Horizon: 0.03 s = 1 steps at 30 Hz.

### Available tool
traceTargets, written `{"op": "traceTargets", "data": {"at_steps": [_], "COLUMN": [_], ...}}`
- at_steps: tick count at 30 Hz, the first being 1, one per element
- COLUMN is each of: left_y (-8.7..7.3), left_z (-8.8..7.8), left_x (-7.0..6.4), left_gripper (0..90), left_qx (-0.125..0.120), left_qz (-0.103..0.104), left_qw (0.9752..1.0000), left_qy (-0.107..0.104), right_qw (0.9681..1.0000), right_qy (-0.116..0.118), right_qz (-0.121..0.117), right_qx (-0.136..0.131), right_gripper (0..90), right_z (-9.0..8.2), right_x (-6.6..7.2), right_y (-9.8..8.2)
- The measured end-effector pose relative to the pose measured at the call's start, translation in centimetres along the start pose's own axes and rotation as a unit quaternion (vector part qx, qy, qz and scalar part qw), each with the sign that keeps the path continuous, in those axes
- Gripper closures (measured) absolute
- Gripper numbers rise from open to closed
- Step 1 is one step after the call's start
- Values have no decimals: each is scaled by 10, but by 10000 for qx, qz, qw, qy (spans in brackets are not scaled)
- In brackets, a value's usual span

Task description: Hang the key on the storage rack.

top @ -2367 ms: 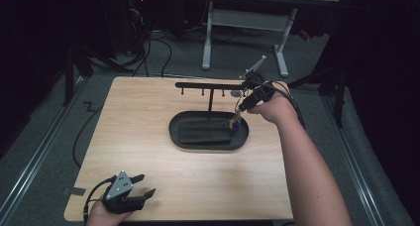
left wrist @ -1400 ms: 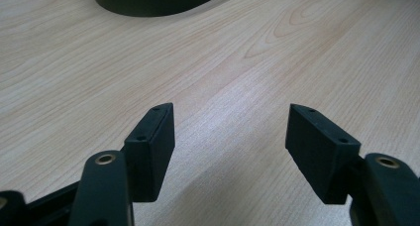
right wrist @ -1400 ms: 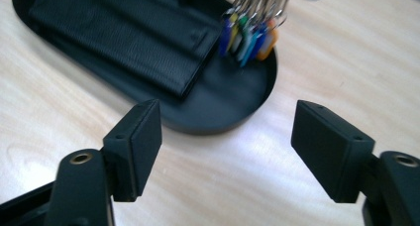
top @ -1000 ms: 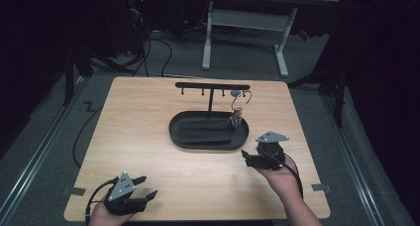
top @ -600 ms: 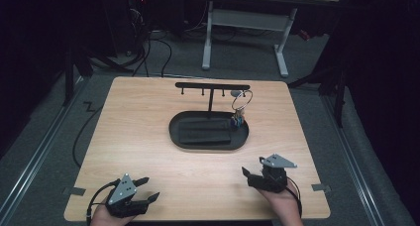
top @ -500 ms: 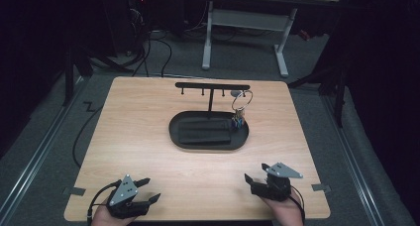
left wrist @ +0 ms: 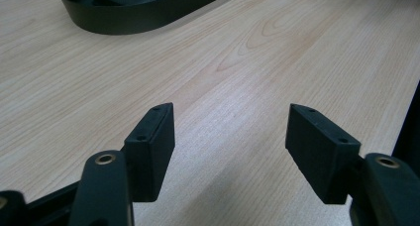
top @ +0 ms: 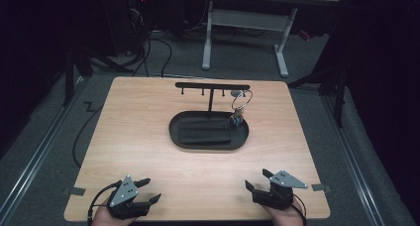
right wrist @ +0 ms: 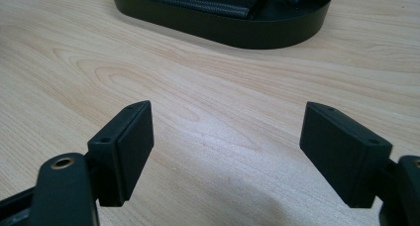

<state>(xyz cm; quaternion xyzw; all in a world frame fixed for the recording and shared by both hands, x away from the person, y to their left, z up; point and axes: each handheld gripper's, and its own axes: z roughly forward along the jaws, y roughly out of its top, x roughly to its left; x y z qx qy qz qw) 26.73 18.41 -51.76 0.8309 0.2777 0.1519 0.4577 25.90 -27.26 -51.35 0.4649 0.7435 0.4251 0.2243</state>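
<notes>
A black T-shaped hook rack (top: 212, 87) stands at the back of a black oval tray (top: 174, 133). A key ring (top: 241, 101) hangs from the rack's right end, its keys (top: 235, 121) dangling over the tray's right side. A flat black wallet (top: 204, 134) lies in the tray. My left gripper (top: 153, 189) rests at the near left corner, open and empty (left wrist: 230, 137). My right gripper (top: 256, 178) sits low at the near right edge; its jaws have just been opening wider, and nothing is between them (right wrist: 225, 137). Both point toward the tray (right wrist: 233, 32).
The wooden table (top: 138, 117) is bare around the tray. Beyond it on the dark floor are cables (top: 148, 47) and a white desk frame (top: 242, 23). Tape strips mark the near corners (top: 73, 191).
My right gripper left the key ring hanging on the rack and came back and down to the table's near right edge. The left gripper has stayed put.
</notes>
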Motion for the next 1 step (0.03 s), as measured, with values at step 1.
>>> {"op": "traceTargets", "data": {"at_steps": [1], "left_y": [0], "left_z": [0], "left_x": [1], "left_gripper": [364], "left_qx": [-1], "left_qz": [9], "left_qw": [10000], "left_qy": [4], "right_qw": [10000], "right_qy": [1], "right_qz": [2], "right_qx": [3], "right_gripper": [208], "right_z": [0], "right_x": [0], "right_y": [0]}}
